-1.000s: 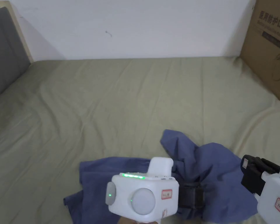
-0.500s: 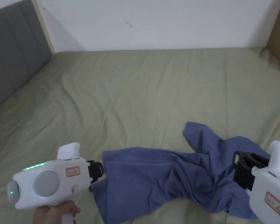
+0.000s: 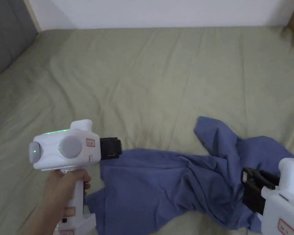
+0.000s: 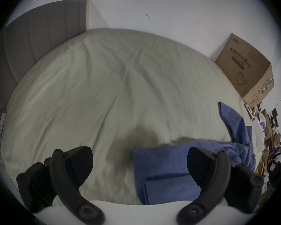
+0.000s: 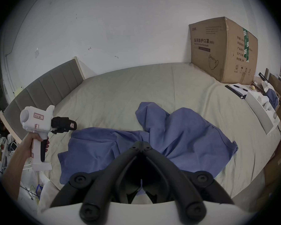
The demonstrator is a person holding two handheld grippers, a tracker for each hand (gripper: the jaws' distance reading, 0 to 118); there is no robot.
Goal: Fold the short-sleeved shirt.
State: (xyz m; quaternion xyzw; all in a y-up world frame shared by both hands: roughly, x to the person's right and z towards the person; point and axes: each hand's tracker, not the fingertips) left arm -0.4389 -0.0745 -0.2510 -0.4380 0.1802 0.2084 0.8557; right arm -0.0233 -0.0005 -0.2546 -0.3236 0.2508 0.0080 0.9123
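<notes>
Left gripper point(image 3: 118, 147) has swung out to the shirt's point(image 3: 174, 183) left edge, jaws spread wide, nothing held. Shirt is now stretched out but still crumpled on the bed point(image 3: 149, 76); folding not started. Right gripper point(image 5: 141, 145) jaws closed tight; whether fabric is pinched, cannot tell. Cardboard box point(image 5: 222, 50) closed, contents unseen.

One blue shirt point(image 3: 180, 183) lies on one bed point(image 3: 161, 76), with two grippers, the left gripper point(image 3: 118, 148) and the right gripper point(image 5: 141, 145), one hand point(image 3: 65, 183), and one cardboard box point(image 5: 224, 50).
</notes>
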